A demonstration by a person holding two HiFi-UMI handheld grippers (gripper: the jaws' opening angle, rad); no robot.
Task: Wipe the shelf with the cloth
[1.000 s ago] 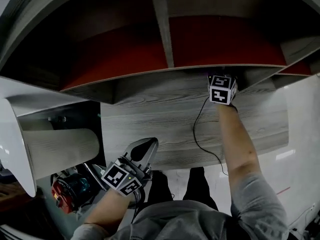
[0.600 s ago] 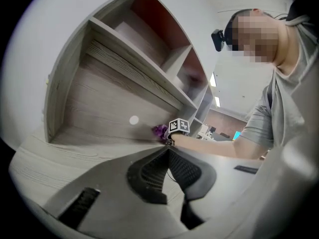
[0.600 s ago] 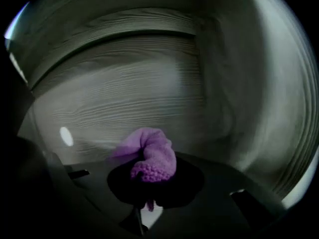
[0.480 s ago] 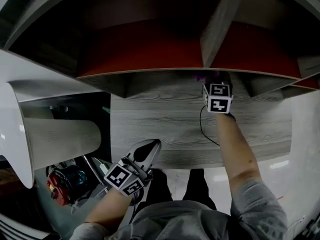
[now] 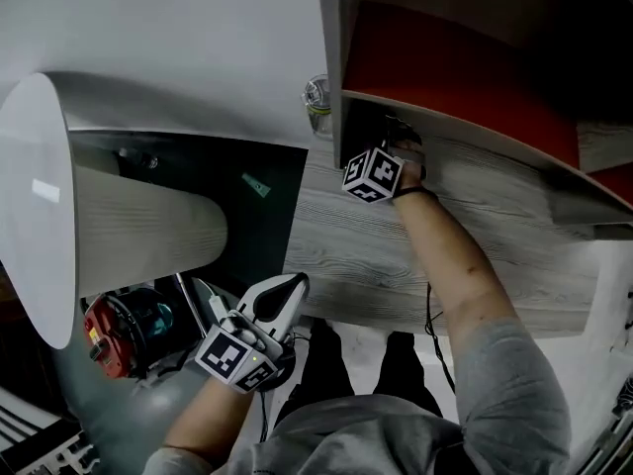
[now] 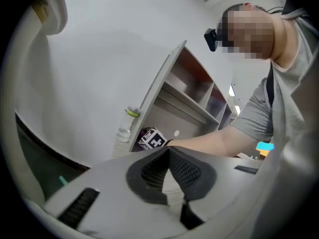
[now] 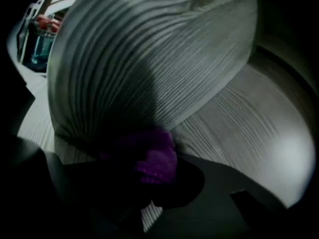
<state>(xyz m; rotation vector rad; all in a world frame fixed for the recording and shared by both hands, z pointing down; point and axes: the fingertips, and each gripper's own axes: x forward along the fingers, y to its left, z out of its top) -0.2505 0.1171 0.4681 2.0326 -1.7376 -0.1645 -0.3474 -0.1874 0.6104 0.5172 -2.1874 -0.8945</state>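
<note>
On the grey wood-grain shelf (image 5: pixel 396 255), the right gripper (image 7: pixel 159 173), clamped on the small purple cloth (image 7: pixel 158 153) at the shelf's left end, would best press flat and sweep along the grain, while the left gripper (image 5: pixel 284 290) hangs closed and empty off the front edge.

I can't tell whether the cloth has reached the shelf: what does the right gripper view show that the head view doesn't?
Only the right gripper view shows the purple cloth, clamped in the right gripper right up at a wood-grain board of the shelf. Only the head view shows the left gripper, shut and held low away from the shelf, and a bottle beside the shelf's side panel. Both show the grey wood-grain boards. In the head view, the right gripper's jaws are hidden inside the compartment.
</note>
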